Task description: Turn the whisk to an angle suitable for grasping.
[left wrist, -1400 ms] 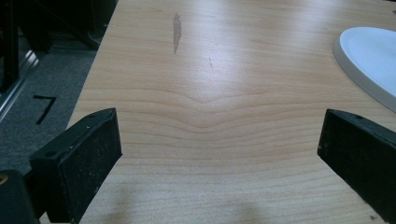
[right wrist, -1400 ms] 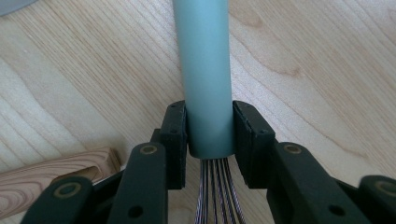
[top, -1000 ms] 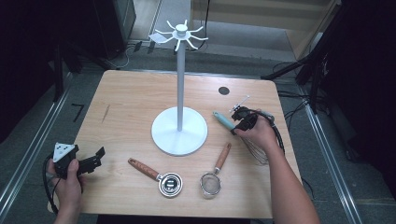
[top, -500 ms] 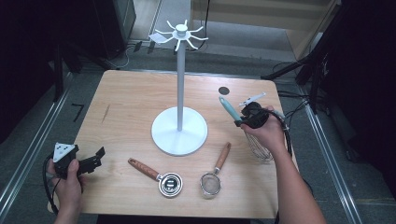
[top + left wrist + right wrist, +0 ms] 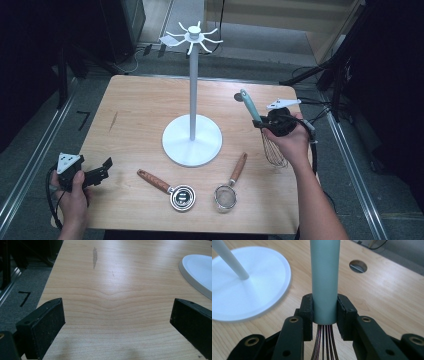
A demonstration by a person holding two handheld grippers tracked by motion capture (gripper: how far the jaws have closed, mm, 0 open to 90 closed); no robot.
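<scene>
Left gripper (image 5: 102, 169) sits at the surface's (image 5: 135, 110) near-left corner, jaws spread wide with nothing between them, hanging partly over the left edge; in the left gripper view bare wood lies between the jaws, open room ahead up to a dark stain (image 5: 95, 257). Left half of the surface is free. White stand (image 5: 192, 136) with round base at centre, tall pole, hooks on top, the main obstacle mid-surface. Near the front edge: wooden-handled round scoop (image 5: 172, 190), then a small wooden-handled strainer (image 5: 231, 186), both lying flat, apart from each other and from the base. Right gripper (image 5: 267, 124) held above the right side close to the right edge, clamped on the whisk (image 5: 260, 125) at the bottom of its teal handle, handle pointing up and back, wires hanging down toward the person. Small round hole (image 5: 358, 266) in the surface beyond it. No readable writing anywhere.
</scene>
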